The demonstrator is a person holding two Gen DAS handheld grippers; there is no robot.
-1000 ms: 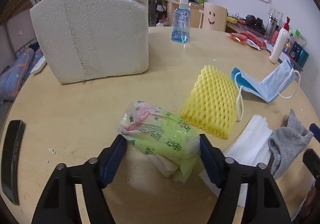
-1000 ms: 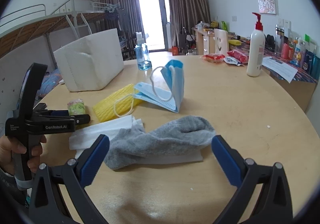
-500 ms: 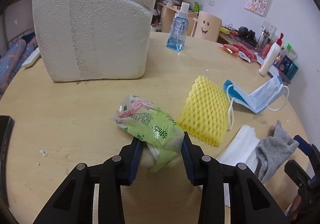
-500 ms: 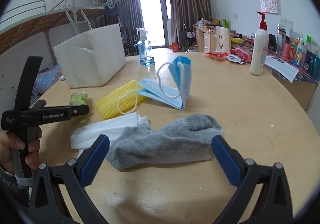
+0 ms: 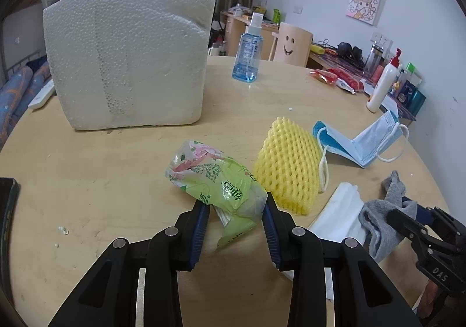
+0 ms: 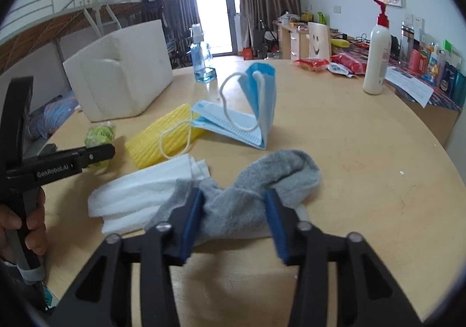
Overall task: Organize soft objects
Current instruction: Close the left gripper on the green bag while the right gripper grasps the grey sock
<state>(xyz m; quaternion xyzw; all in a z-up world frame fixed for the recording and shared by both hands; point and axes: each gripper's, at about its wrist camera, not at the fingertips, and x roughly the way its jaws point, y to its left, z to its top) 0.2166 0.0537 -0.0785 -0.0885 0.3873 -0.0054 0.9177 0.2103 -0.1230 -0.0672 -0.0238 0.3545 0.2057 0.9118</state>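
Observation:
My left gripper is shut on the near end of a crumpled green and pink tissue pack, which rests on the round wooden table. In the right wrist view my right gripper has a grey sock bunched between its blue pads; its jaws are closing and the pads press into the cloth. The sock lies on a folded white sheet. A yellow foam net and a blue face mask lie between the two grippers' areas.
A big white foam box stands at the back left. A blue spray bottle and a white pump bottle stand farther back. A dark flat object lies at the table's left edge. A hand holds the left gripper.
The left jaws closed onto the tissue pack and squeezed it narrower. The right jaws went from wide open to pinching the grey sock, which is now bunched up.

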